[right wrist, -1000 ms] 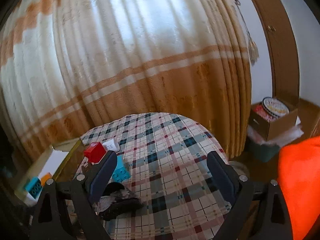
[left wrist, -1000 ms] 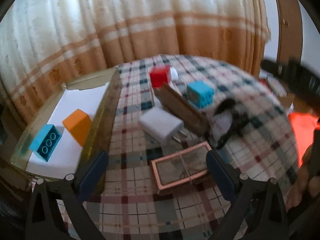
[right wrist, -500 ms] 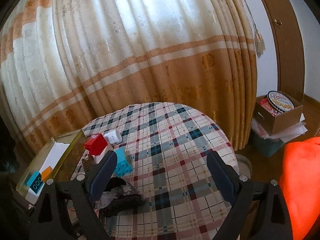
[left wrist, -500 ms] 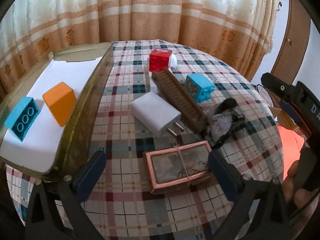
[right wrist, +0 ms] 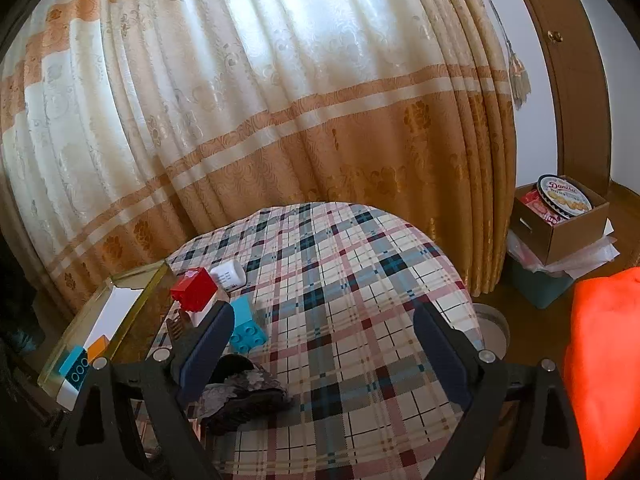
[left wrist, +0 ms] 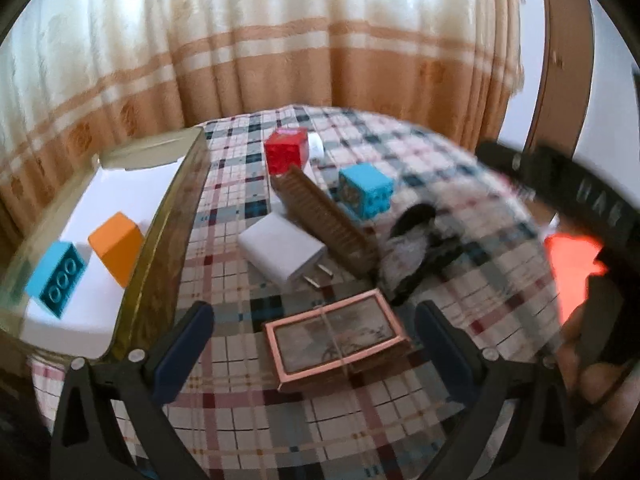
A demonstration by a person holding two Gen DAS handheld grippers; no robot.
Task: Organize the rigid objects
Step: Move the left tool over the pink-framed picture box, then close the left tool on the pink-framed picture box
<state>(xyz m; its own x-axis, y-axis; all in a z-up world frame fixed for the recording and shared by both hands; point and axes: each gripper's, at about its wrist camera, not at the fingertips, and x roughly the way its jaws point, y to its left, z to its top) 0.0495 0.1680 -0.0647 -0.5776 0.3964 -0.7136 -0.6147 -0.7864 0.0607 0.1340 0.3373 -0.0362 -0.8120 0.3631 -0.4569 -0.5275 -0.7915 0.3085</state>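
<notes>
Between my left tongs [left wrist: 312, 344], jaws wide and gripping nothing, lies the pink-rimmed flat box [left wrist: 338, 340] on the plaid desk [left wrist: 256, 428]; pads clear of it both sides. My right tongs [right wrist: 320, 344] also stand wide, empty, above bare cloth.

Taking the flat box as landmark: just behind it, white charger [left wrist: 282, 254], prongs pointing toward the box. Behind-right of that, brown comb-like bar [left wrist: 326, 218] lying diagonal, touching the charger's far side, I think. Right of the box, dark crumpled cloth thing [left wrist: 416, 252], blurred. Further back, cyan cube [left wrist: 366, 190], then red cube [left wrist: 286, 152] with a white cap-like item [left wrist: 316, 145] beside it. Left of the box, gold-rimmed tray [left wrist: 168, 232] holding orange block [left wrist: 116, 246] and blue brick [left wrist: 56, 278].

Risks, my judgement: the box is low and flat, so the pads may ride over the rim and slip; closing skewed could shove it into the charger prongs. Tray wall close on the left, so my left finger may clip it on the carry.
</notes>
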